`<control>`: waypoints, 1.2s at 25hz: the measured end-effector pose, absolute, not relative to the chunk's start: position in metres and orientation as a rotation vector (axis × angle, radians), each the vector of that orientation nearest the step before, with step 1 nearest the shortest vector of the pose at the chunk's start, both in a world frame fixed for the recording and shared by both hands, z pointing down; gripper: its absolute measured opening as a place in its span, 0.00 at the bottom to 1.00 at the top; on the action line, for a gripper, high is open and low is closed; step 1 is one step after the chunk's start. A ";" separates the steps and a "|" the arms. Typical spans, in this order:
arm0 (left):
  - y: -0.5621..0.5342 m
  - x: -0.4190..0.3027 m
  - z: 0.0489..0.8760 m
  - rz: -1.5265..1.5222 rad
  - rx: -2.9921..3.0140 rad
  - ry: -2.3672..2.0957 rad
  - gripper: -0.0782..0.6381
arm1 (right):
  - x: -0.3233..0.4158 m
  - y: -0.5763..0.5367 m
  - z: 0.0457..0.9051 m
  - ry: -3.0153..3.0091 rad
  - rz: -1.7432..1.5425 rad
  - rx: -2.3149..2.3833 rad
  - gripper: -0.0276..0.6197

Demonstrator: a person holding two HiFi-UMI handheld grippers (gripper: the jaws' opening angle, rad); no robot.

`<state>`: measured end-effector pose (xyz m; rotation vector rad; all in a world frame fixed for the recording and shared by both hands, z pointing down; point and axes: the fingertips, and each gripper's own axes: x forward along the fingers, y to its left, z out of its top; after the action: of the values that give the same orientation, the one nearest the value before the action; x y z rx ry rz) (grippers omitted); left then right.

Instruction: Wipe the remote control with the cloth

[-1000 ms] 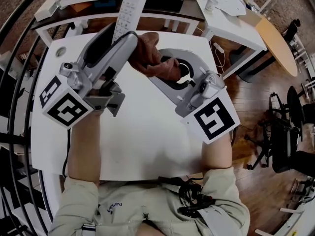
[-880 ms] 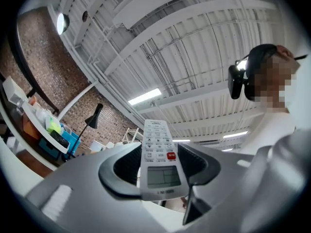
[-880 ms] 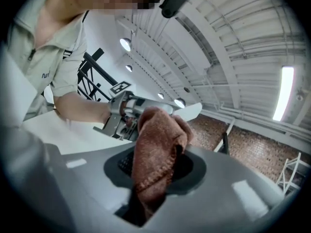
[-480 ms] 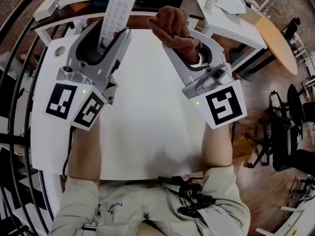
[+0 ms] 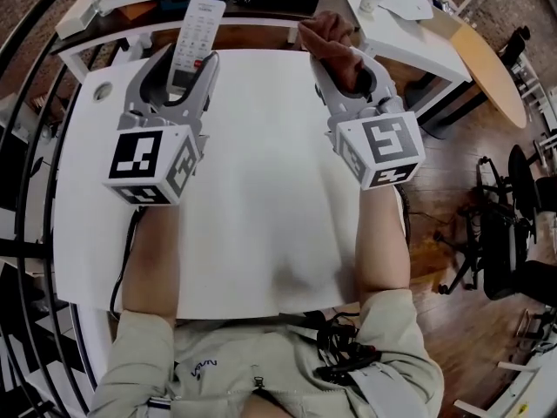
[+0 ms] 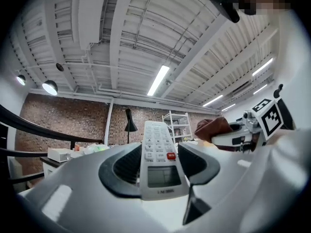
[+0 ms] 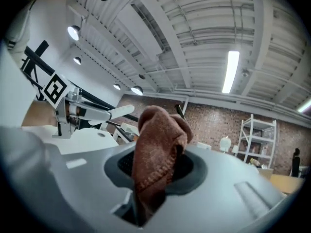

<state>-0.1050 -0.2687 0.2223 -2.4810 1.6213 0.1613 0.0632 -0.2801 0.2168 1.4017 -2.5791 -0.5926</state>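
My left gripper (image 5: 184, 70) is shut on a white remote control (image 5: 193, 35) with a red button, which sticks out past the jaws over the far edge of the white table (image 5: 261, 190). In the left gripper view the remote control (image 6: 158, 159) lies face up between the pads, screen toward the camera. My right gripper (image 5: 344, 64) is shut on a bunched brown cloth (image 5: 333, 37). In the right gripper view the cloth (image 7: 156, 154) stands up from between the jaws. Both grippers point away from me, side by side and well apart, so cloth and remote do not touch.
Beyond the table's far edge stands a low shelf (image 5: 130, 3) with small coloured items. A second white table (image 5: 409, 24) and a wooden top (image 5: 487, 72) lie at the far right. Black railings (image 5: 26, 103) curve along the left. An office chair (image 5: 509, 251) stands on the right.
Both grippers have swung apart and rolled so their marker cubes face me. The cloth has moved right, away from the remote. The left gripper has come lower with the remote.
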 end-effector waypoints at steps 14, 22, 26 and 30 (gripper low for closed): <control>-0.325 -0.107 0.302 -0.160 -2.564 1.780 0.45 | 0.093 -0.342 0.318 -2.325 -0.169 1.386 0.21; -0.354 -0.113 0.360 -0.463 -2.643 1.897 0.45 | 0.104 -0.359 0.363 -2.200 -0.046 1.320 0.21; -0.362 -0.112 0.377 -0.585 -2.652 1.905 0.45 | 0.109 -0.361 0.381 -2.145 0.010 1.284 0.21; -0.369 -0.116 0.388 -0.673 -2.667 1.914 0.45 | 0.114 -0.362 0.398 -2.092 0.071 1.255 0.21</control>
<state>-0.1158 -0.3692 0.3882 -2.6671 1.9144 -0.6729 0.1143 -0.3615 0.3978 1.2548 -2.0921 0.0705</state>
